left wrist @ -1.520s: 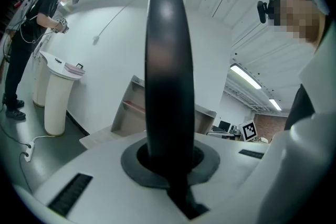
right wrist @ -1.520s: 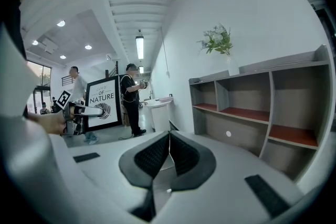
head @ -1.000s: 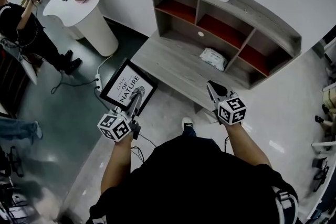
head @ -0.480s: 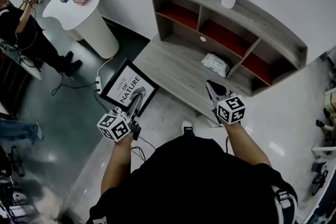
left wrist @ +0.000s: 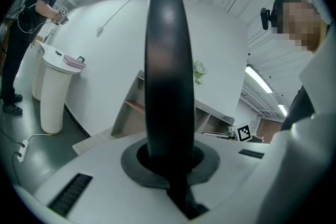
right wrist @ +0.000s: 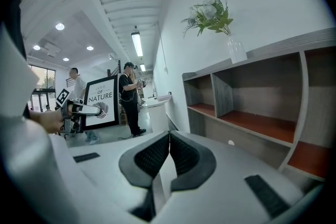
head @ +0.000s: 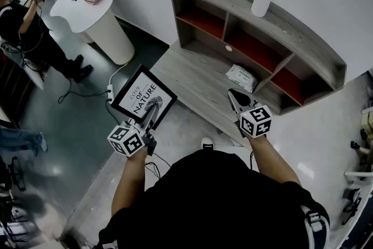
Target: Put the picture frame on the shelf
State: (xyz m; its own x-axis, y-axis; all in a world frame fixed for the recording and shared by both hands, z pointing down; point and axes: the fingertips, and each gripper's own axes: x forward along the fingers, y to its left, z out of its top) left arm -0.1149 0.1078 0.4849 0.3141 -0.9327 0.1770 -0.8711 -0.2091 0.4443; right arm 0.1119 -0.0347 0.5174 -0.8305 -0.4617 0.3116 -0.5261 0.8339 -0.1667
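Head view: the black-rimmed rectangular picture frame (head: 143, 101), with a white print reading "NATURE" above a dark swirl, is held in the air off the left end of the grey wooden shelf unit with red-lined compartments (head: 280, 25). It touches none of the shelf's boards and leans back with its face turned upward. The left gripper (head: 151, 115) has its fingers clamped on the frame's lower edge. In the left gripper view the frame shows edge-on as a dark, glossy band rising from between them. The right gripper (head: 232, 95) hovers over the shelf's low front ledge, its fingers pressed together on nothing. A white vase of flowers (head: 260, 4) stands on the shelf's top board.
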